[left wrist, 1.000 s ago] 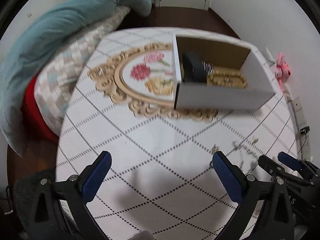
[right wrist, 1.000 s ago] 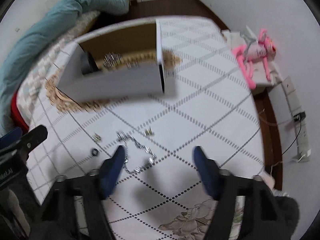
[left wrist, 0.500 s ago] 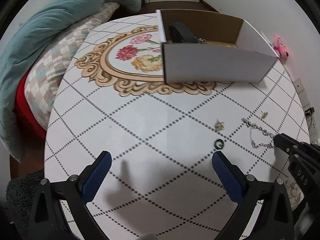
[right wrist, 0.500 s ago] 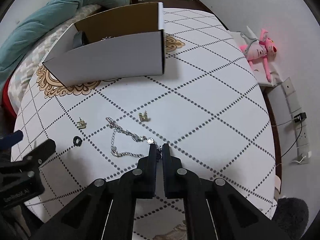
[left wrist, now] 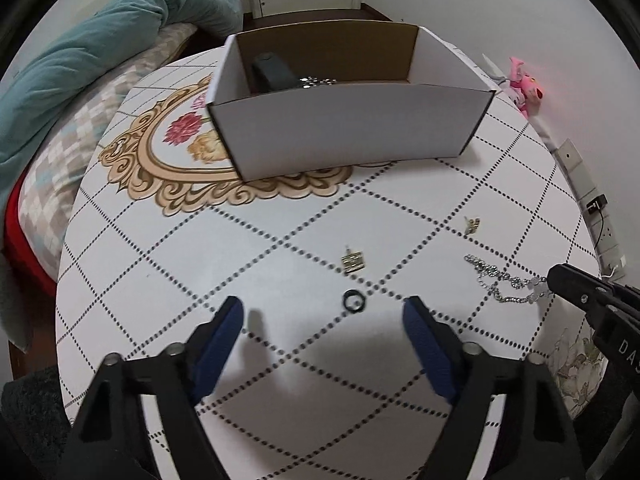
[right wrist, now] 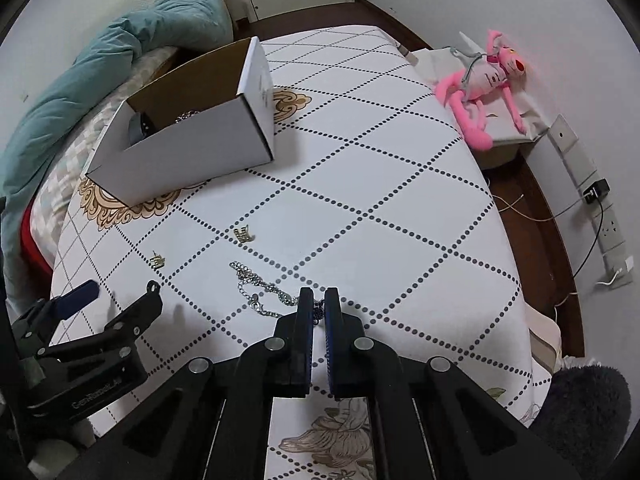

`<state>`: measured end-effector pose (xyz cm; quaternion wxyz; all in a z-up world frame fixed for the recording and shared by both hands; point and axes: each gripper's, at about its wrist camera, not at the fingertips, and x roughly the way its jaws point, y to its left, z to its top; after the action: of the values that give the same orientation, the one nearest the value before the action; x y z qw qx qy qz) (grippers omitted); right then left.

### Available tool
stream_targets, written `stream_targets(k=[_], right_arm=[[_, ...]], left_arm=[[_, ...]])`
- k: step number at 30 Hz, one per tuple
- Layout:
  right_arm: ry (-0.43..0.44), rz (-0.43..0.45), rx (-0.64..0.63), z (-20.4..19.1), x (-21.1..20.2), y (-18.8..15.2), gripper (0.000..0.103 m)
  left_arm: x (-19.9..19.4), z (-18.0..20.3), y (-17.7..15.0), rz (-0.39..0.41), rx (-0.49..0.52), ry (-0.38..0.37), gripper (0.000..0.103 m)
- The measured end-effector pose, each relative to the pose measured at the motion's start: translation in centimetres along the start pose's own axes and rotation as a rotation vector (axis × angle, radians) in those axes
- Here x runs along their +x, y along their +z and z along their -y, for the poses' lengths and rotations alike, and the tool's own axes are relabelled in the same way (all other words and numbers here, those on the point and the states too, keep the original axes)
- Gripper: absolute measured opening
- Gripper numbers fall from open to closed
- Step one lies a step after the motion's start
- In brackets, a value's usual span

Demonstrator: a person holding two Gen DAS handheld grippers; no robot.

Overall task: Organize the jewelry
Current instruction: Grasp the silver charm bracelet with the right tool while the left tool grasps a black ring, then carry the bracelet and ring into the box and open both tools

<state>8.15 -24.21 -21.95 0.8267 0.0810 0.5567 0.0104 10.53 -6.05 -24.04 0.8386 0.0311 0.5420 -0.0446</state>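
Right tongs (right wrist: 316,308) nearly closed, blue pads pinching one end of the silver chain (right wrist: 256,292), the rest of which lies slack on the surface (right wrist: 400,240) toward the left; left tongs (left wrist: 320,320) spread wide, holding nothing, low over the surface; black ring (left wrist: 354,303) lies between their fingertips, slightly ahead, not touched; just beyond the ring, a gold earring (left wrist: 353,261) flat on the surface; second gold earring (left wrist: 473,225) further right, apart from the first and just beyond the chain's far end; nothing lies between these pieces and the box; white cardboard box (left wrist: 348,136) stands open-topped further back, partly covering the gold floral print on the cloth; inside it a dark object (left wrist: 272,74) and a glint of silver pieces (left wrist: 316,80), detail too small to tell; near wall of the box hides most of its floor; beyond, on the left, a teal duvet (left wrist: 100,52) over a checked pillow (left wrist: 68,152); on the far right a pink plush toy (right wrist: 480,84) beside the surface edge; wall sockets (right wrist: 600,216) with cables along the right wall.
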Motion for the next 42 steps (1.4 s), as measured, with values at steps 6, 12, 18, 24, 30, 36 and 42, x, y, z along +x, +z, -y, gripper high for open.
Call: stream_targets(k=[6,12,18,24,30,36,42], right_arm=[[-0.005,0.004,0.0,0.0,0.0,0.2,0.005],[-0.007,0.0,-0.005,-0.1,-0.1,0.1,0.005],[0.04,0.022,-0.006,-0.5,-1.6,0.4,0.006],[0.133,0.065,-0.03,-1.6,-5.0,2.5,0.005],[0.201,0.141,-0.08,-3.0,-9.5,6.6,0.005],[0.237,0.202,-0.157,-5.8,-11.4,12.6,0.005],[0.229,0.17,-0.208,-8.5,-8.7,17.9,0.005]], left_arm=[[0.6,0.6,0.3,-0.012,0.025,-0.016,0.019],[0.6,0.8,0.5,-0.003,0.036,-0.026,0.01],[-0.3,0.7,0.4,0.004,0.02,-0.057,0.01],[-4.4,-0.6,2.3,0.055,-0.024,-0.134,0.01],[-8.7,-2.5,7.3,0.105,-0.07,-0.232,0.01],[-9.3,-3.9,13.5,0.123,-0.048,-0.228,0.01],[-6.0,-5.7,17.5,0.067,-0.083,-0.215,0.01]])
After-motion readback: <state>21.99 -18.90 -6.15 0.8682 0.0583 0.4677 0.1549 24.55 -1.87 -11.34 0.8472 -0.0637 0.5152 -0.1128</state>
